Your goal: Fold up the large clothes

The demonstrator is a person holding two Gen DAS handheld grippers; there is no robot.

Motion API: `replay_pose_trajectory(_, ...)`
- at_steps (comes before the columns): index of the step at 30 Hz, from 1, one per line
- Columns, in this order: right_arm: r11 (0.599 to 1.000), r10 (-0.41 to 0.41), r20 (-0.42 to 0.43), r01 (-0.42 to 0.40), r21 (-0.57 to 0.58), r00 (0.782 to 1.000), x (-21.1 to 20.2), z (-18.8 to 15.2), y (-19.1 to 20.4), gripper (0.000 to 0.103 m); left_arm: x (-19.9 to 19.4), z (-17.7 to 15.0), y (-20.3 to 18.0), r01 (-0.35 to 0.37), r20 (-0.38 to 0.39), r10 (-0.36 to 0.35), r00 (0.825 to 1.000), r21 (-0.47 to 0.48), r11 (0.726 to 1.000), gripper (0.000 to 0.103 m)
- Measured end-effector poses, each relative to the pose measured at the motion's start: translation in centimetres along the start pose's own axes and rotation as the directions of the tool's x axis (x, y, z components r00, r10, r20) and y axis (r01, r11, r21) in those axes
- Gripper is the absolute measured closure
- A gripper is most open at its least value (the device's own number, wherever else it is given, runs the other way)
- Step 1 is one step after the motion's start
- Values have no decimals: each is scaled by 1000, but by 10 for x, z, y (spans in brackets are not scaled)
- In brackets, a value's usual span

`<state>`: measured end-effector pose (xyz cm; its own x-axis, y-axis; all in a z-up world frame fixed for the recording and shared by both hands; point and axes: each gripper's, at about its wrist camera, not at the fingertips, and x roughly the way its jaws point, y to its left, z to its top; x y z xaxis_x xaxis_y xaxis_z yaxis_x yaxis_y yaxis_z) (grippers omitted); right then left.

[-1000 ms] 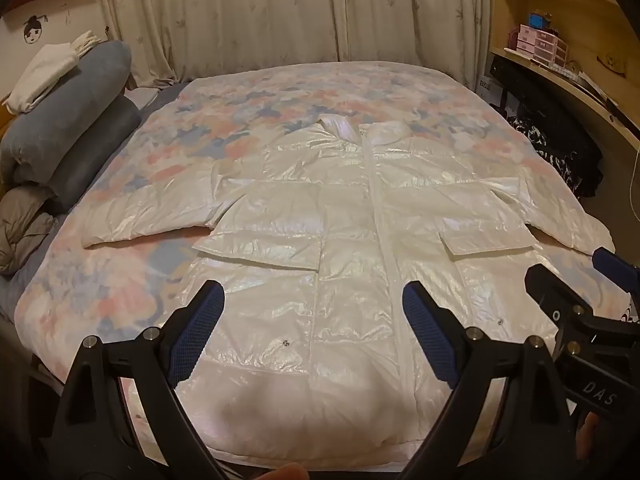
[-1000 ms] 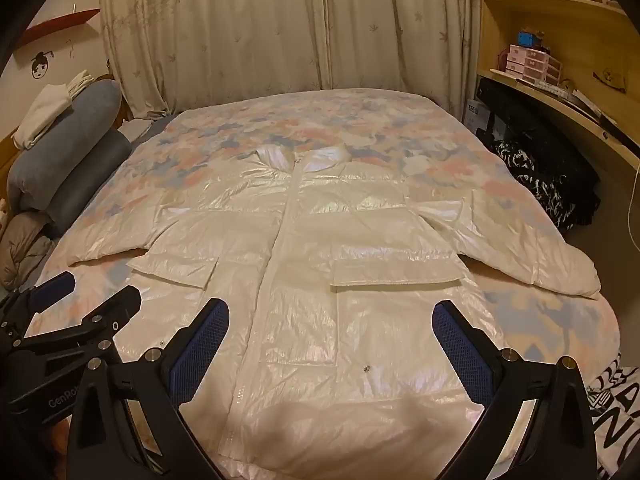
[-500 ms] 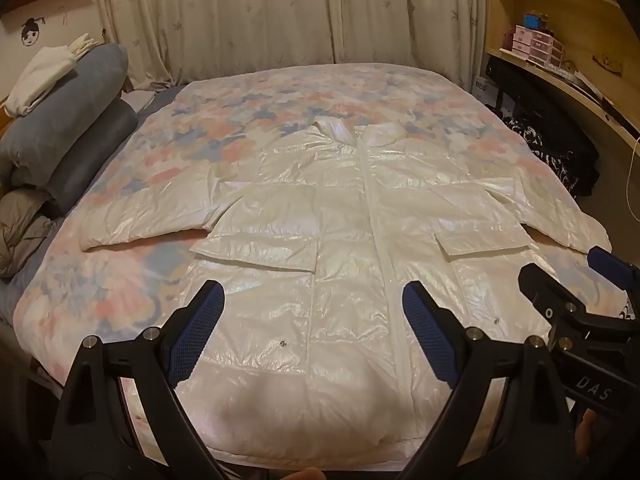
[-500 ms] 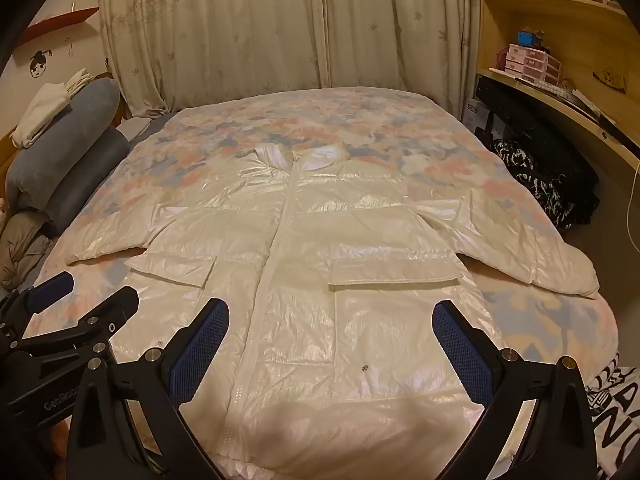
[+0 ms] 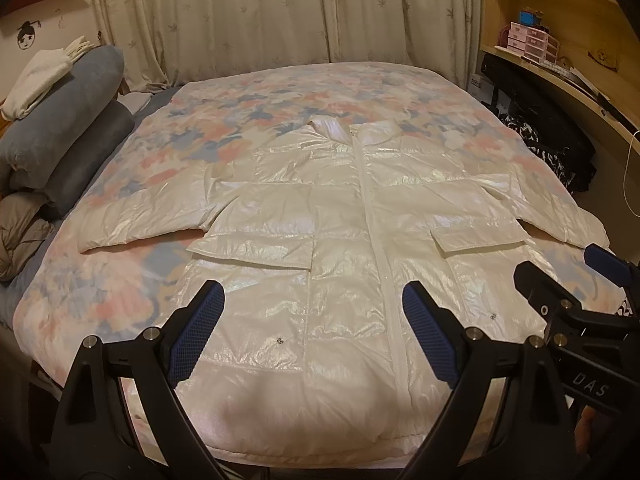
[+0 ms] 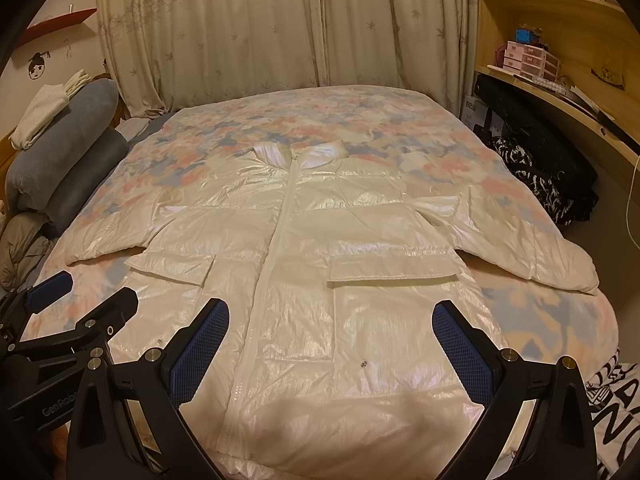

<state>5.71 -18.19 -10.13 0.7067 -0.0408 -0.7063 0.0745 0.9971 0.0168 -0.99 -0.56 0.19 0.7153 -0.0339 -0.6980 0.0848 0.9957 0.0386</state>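
Shiny white quilting catches the lamp light: a long puffer jacket [image 5: 344, 240] lies front-up and spread flat on the bed [image 5: 120, 280], over a floral duvet in pinks and blues. Its zip is closed down the middle, the collar points toward the drawn curtains [image 5: 280, 12], the hem reaches the near edge of the bed, and both sleeves are stretched out to the sides. Two flap pockets sit across the front. The left hand-held gripper [image 5: 312, 312] hangs above the hem, jaws wide apart with nothing between them; its blue pads [image 5: 196, 332] are clear of the fabric. The right hand-held gripper [image 6: 332, 332] hovers just beside it over the hem, likewise spread wide and empty. Each one shows at the edge of the other's view. Grey rolled bedding [image 5: 60, 128] is stacked at the left side of the bed with a folded white cloth [image 5: 36, 76] on top. A wooden shelf unit [image 6: 560, 40] stands at the right, dark clothing [image 6: 536, 176] heaped below it.
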Motion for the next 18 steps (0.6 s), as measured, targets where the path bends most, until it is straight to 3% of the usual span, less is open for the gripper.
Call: replay_pose_trajectory(18,1000,3,-5,-3,2,1000,1,-1,1,1,5,0,2,15,-31,-15,999,-4,1000,13)
